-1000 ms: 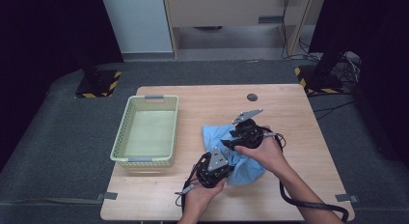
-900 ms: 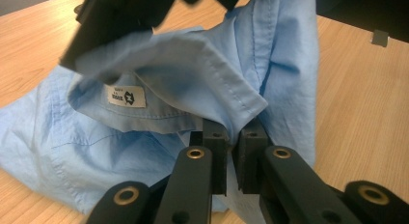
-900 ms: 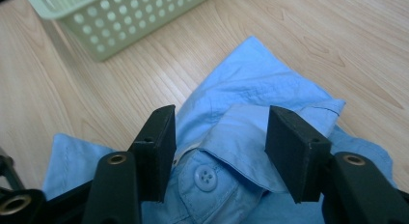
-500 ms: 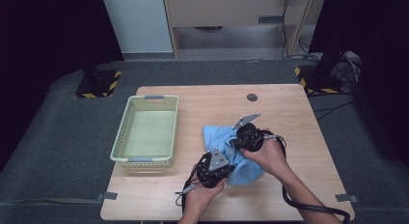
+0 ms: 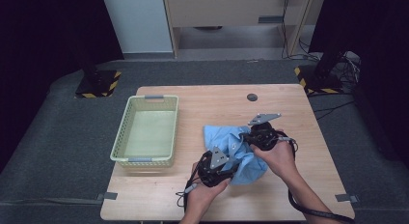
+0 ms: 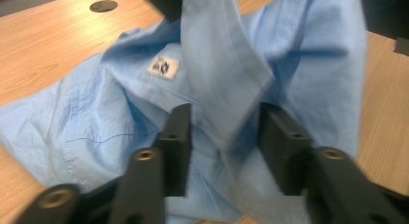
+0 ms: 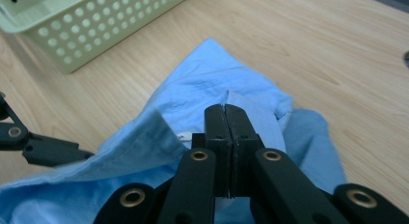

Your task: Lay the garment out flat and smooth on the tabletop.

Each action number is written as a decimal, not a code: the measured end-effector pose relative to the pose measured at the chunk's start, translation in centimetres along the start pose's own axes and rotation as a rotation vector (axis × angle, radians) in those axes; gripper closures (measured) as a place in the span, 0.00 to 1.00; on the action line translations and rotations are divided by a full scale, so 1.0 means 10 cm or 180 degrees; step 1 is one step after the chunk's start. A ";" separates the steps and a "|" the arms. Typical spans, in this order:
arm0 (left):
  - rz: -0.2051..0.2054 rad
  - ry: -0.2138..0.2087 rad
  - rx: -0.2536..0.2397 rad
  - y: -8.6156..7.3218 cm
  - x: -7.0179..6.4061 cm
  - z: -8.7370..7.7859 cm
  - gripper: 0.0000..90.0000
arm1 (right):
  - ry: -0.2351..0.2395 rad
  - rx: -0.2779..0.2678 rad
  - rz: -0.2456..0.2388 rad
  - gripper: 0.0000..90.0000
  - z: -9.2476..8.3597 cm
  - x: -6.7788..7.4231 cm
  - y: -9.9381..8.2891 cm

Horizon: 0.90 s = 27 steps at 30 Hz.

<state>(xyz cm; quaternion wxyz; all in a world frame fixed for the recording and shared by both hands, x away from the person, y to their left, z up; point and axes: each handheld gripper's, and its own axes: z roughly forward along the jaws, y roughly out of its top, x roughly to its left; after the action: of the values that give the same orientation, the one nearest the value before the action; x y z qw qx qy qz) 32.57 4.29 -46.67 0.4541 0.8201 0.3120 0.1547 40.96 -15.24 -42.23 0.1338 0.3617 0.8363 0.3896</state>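
Observation:
A crumpled light blue shirt [image 5: 230,147] lies on the wooden table [image 5: 289,195], right of centre. My right gripper [image 5: 244,140] is shut on a strip of the shirt's collar [image 7: 251,105], and its jaws meet flat in the right gripper view [image 7: 225,110]. That strip runs up from the cloth [image 6: 96,103] to the right gripper [image 6: 164,2] in the left gripper view. My left gripper [image 5: 235,160] sits at the shirt's near edge. Its jaws have just been opening and now stand apart [image 6: 224,137] on either side of the collar strip, not pressing it. A white label [image 6: 163,67] shows on the shirt.
A pale green perforated basket [image 5: 144,132] stands empty at the table's left; its corner [image 7: 96,21] is near the shirt. A dark round hole [image 5: 252,96] marks the far side of the table. Bare wood lies in front of and to the right of the shirt.
The right gripper has closed on the shirt and drawn a little to the right with it. The left gripper has stayed put and its jaws have opened.

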 end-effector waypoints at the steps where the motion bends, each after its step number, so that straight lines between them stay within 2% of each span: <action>1: -0.0010 0.0004 0.0006 0.00 0.00 0.01 0.53 | -0.0014 -0.0023 0.0033 1.00 -0.02 -0.03 -0.01; 7: -0.0044 0.0005 0.0022 0.00 -0.03 0.05 0.40 | -0.0088 -0.0115 0.0171 1.00 -0.07 -0.16 -0.09; 15: -0.0052 -0.0031 0.0031 0.00 -0.09 0.10 0.38 | -0.0202 -0.0229 0.0296 1.00 -0.14 -0.27 -0.17; 22: -0.0083 -0.0019 -0.0069 0.05 -0.15 0.02 0.37 | -0.0233 -0.0266 0.0359 1.00 -0.17 -0.35 -0.23; 27: -0.0061 -0.0108 -0.0029 0.05 -0.25 0.04 0.33 | -0.0246 -0.0310 0.0406 1.00 -0.20 -0.38 -0.25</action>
<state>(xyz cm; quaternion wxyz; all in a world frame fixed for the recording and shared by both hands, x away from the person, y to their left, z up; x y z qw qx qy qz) 31.06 2.18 -46.37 0.4646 0.8175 0.3114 0.1379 41.45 -20.12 -43.00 0.1583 0.4221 0.7859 0.4233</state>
